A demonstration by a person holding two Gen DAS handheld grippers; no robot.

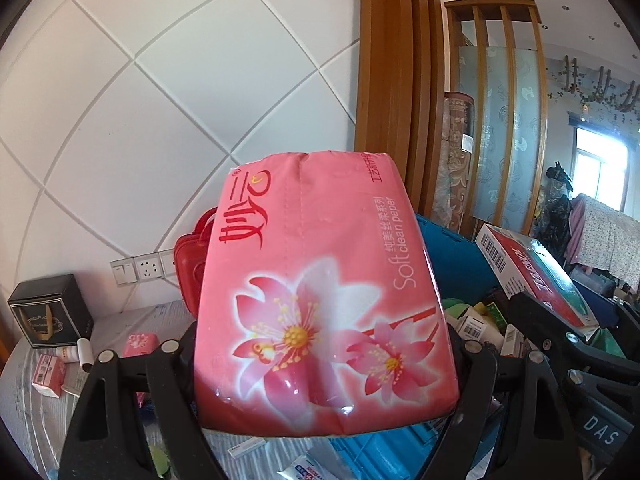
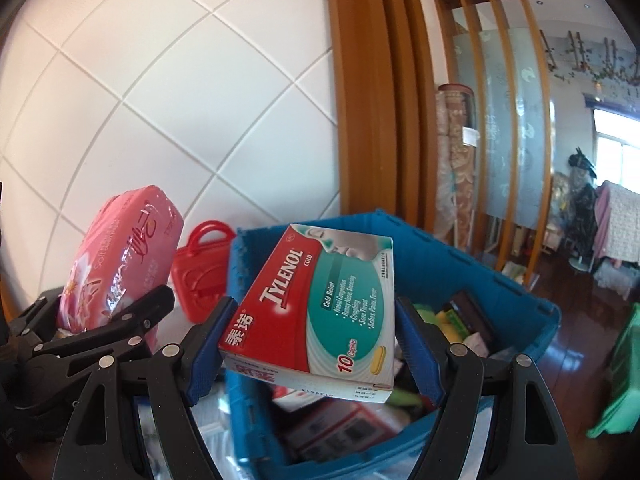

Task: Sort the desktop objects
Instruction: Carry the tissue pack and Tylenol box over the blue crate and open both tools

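My left gripper (image 1: 324,364) is shut on a pink tissue pack (image 1: 320,288) with flowers printed on it, held up above the table. The pack also shows in the right wrist view (image 2: 120,260), left of the bin. My right gripper (image 2: 312,332) is shut on a red and green Tylenol box (image 2: 320,312) and holds it over the open blue bin (image 2: 460,264). The Tylenol box also shows in the left wrist view (image 1: 532,272), at the right. The bin (image 1: 452,256) holds several small boxes and packets.
A red handbag-shaped case (image 2: 200,276) stands against the tiled wall behind the bin. A black gift box (image 1: 48,312), small pink packs (image 1: 48,372) and a small tube lie on the striped tablecloth at left. Wall sockets (image 1: 144,268) sit behind. A wooden partition stands at right.
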